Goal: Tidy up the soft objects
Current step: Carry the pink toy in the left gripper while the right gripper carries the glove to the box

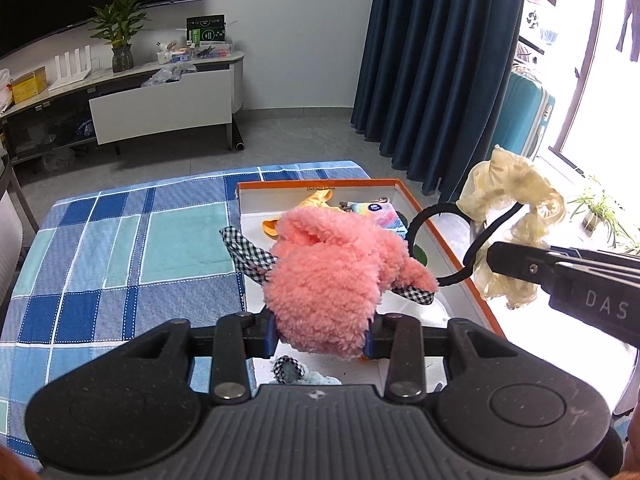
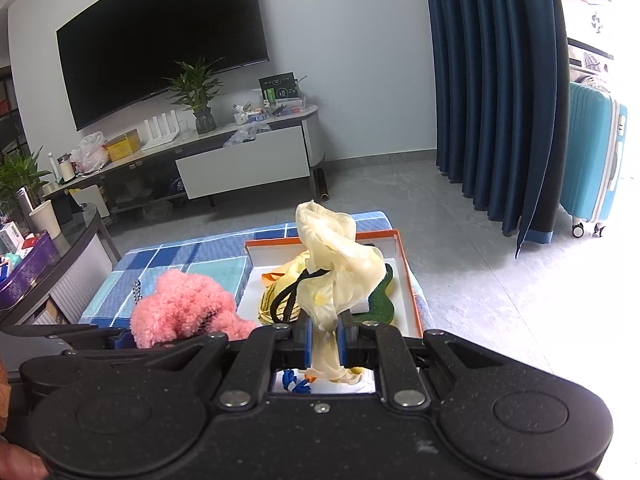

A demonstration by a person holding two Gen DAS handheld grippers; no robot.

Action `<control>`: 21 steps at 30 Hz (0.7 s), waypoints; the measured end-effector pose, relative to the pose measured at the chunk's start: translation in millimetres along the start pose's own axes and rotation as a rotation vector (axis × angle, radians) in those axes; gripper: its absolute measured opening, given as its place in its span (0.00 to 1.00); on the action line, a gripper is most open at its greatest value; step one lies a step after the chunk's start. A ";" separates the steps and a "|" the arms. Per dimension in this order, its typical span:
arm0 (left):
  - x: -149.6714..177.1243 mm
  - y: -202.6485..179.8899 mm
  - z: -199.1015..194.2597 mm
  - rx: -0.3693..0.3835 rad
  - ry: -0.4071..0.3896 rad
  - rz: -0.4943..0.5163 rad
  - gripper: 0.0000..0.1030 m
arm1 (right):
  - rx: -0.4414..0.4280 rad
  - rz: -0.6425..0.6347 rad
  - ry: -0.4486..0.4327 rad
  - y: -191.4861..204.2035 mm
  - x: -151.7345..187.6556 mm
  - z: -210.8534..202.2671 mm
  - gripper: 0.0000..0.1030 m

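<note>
My left gripper is shut on a fluffy pink plush piece with black-and-white checked ribbon, held above the near end of an orange-rimmed white box. From the right wrist view the same pink plush shows at the left. My right gripper is shut on the cream gauze bow of a black headband. In the left wrist view that headband and its cream bow hang over the box's right rim, at the tip of the right gripper.
The box lies on a blue and teal checked cloth and holds a yellow fabric piece, a colourful pack and a dark green item. Beyond are a TV stand, dark blue curtains and a turquoise suitcase.
</note>
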State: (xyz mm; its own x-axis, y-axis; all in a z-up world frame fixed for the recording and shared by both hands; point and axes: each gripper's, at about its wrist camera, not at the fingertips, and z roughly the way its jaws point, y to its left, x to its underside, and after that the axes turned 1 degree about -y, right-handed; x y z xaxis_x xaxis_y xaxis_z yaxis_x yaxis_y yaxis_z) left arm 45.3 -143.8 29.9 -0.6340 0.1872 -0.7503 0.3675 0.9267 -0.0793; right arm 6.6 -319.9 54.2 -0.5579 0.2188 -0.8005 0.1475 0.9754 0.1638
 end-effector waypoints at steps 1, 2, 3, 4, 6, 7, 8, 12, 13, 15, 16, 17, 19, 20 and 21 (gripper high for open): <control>-0.4 0.1 1.0 0.002 0.002 0.000 0.37 | 0.001 0.002 0.002 0.1 -0.4 1.1 0.14; -0.9 0.2 2.1 0.003 0.005 0.001 0.37 | 0.002 0.004 0.003 -0.8 -0.4 2.0 0.14; -1.6 -0.1 3.6 0.004 0.007 0.003 0.37 | 0.003 0.003 0.005 -0.5 -0.9 3.3 0.14; -1.9 -0.5 4.7 0.004 0.008 0.005 0.37 | 0.004 0.003 0.008 0.2 -1.4 4.8 0.14; -2.2 -1.4 6.6 0.009 0.013 0.003 0.37 | 0.006 0.004 0.012 0.9 -1.7 7.4 0.15; -2.7 -2.0 7.3 0.010 0.013 0.005 0.37 | 0.006 0.004 0.015 0.6 -2.0 8.9 0.15; -3.2 -2.8 8.0 0.009 0.013 0.007 0.37 | 0.009 0.004 0.017 -0.2 -2.1 10.1 0.15; -3.9 -3.3 11.9 0.016 0.018 0.010 0.37 | 0.013 0.007 0.024 -1.2 -0.9 13.4 0.15; -3.6 -3.4 13.1 0.017 0.020 0.012 0.37 | 0.014 0.008 0.025 -1.9 -1.1 14.4 0.15; -3.6 -3.9 15.1 0.021 0.025 0.012 0.37 | 0.017 0.009 0.030 -2.6 -1.2 16.7 0.15; -3.7 -4.6 16.4 0.022 0.027 0.012 0.37 | 0.018 0.009 0.032 -3.3 -1.5 18.1 0.15; -3.9 -4.7 17.5 0.024 0.028 0.014 0.37 | 0.019 0.010 0.034 -3.3 -1.7 18.9 0.15; -4.4 -4.6 19.5 0.024 0.033 0.013 0.37 | 0.020 0.012 0.038 -3.3 -1.7 20.9 0.15; -4.4 -4.1 20.4 0.024 0.035 0.011 0.37 | 0.021 0.013 0.039 -2.5 -1.3 21.6 0.15; -4.6 -3.7 21.3 0.024 0.037 0.010 0.37 | 0.021 0.013 0.042 -2.5 -1.2 22.8 0.15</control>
State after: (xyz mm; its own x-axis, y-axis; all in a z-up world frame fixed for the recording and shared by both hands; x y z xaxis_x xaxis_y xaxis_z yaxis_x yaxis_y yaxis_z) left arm 61.3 -155.0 19.7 -0.6545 0.2088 -0.7266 0.3901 0.9166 -0.0880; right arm 25.5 -323.2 41.6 -0.5892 0.2332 -0.7736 0.1724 0.9717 0.1615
